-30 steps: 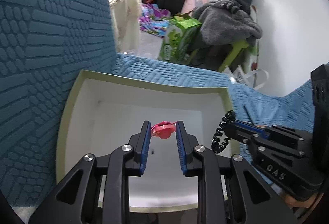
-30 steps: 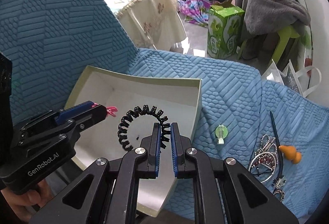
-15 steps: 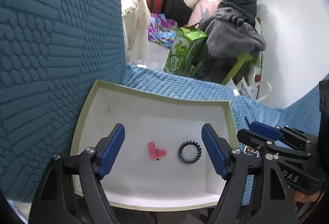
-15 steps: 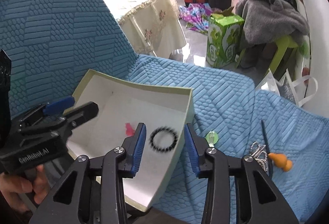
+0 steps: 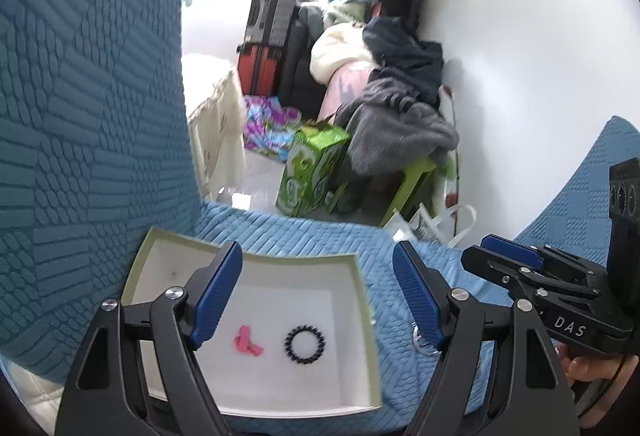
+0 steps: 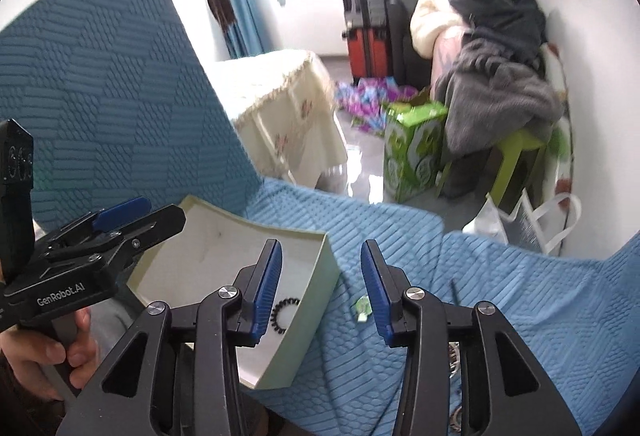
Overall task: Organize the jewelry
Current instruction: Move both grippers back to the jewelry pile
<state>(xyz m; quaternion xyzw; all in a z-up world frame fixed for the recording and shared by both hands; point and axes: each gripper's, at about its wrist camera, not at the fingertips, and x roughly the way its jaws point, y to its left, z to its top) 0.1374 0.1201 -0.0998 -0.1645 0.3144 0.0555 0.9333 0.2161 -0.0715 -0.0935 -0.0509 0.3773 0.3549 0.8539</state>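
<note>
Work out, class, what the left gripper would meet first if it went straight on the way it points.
Probably the white floor of the shallow open box, near the pink hair clip and black coiled hair tie. The left gripper is open and empty; depth is uncertain.

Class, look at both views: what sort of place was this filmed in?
Probably a lived-in home room: a blue quilted sofa cover, a red suitcase and piled clothes behind suggest it.

The white box [image 5: 362, 300] lies open-topped, its floor mostly bare around the pink clip [image 5: 248, 342] and black coil tie [image 5: 305, 342]. The sofa backrest [image 5: 88, 115] walls its left side; the blue cushion [image 6: 500, 276] on its right is largely clear.
</note>
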